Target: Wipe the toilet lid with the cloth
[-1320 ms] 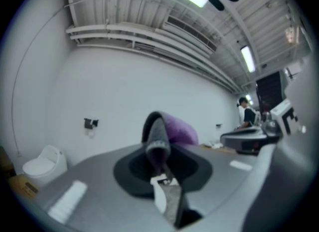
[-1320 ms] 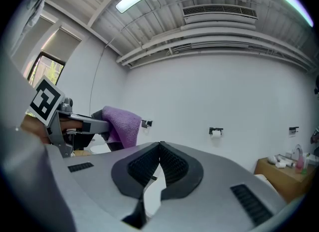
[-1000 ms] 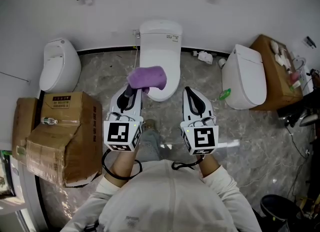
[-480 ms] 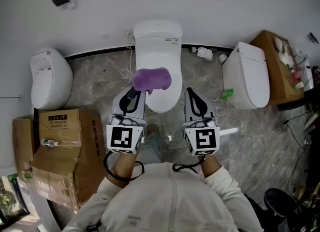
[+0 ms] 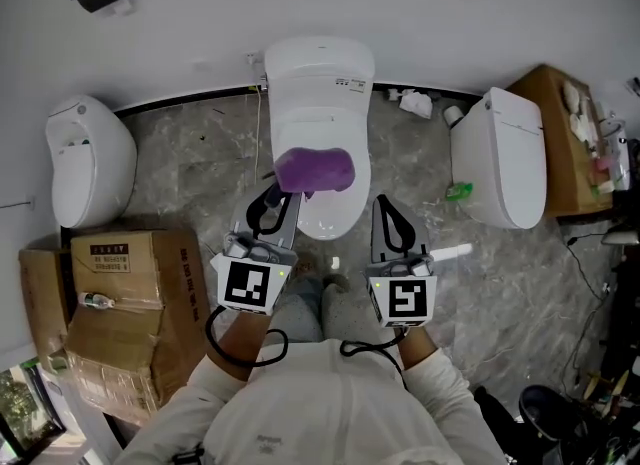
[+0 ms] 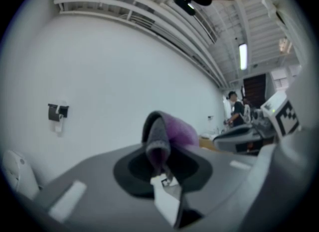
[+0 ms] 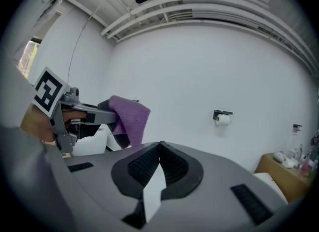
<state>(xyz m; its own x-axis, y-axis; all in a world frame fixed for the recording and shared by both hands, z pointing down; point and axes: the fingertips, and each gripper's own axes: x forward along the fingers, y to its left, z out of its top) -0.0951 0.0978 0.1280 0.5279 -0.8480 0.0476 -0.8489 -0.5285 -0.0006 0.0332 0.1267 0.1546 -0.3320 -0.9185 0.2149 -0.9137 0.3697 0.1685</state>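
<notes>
Clamping a fold of the purple cloth, the left tongs hold it over the front of the toilet lid. The right tongs are clenched on nothing. This looks like the approach, with wiping not begun, so next the cloth must press flat onto the lid. Only the head view shows the lid beneath. The right gripper view shows the cloth hanging free.

Toilet test rm, 3 toilets in row, cardboard boxes

Head view steeply down over toilet; gripper views level toward wall, sharing cloth.
</notes>
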